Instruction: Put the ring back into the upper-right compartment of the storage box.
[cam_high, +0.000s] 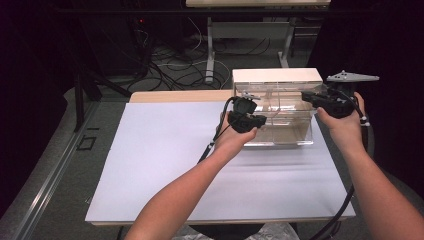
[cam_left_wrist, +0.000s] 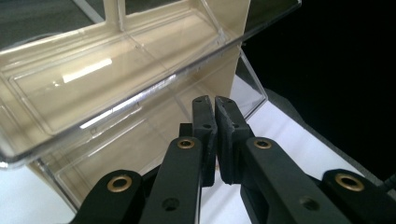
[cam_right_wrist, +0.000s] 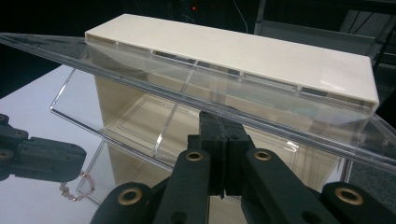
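A clear plastic organiser box (cam_high: 277, 76) with a cream top stands at the back right of the white tabletop (cam_high: 165, 155). Its clear front lid (cam_right_wrist: 140, 70) is tilted up, and my right gripper (cam_right_wrist: 219, 120) is shut on the lid's edge from the box's right side (cam_high: 306, 96). My left gripper (cam_high: 261, 120) sits at the box's front left, with its jaws (cam_left_wrist: 215, 100) pressed nearly together and pointing into the open lower compartment (cam_left_wrist: 140, 140). A short string of pink beads (cam_right_wrist: 74, 190) hangs from the left gripper (cam_right_wrist: 80, 157).
The box stands near the table's far edge, where a wooden strip (cam_high: 180, 96) runs to its left. Behind the table are desk legs (cam_high: 210, 50) and tangled floor cables (cam_high: 170, 62). Gripper cables (cam_high: 345, 205) trail off the near edge.
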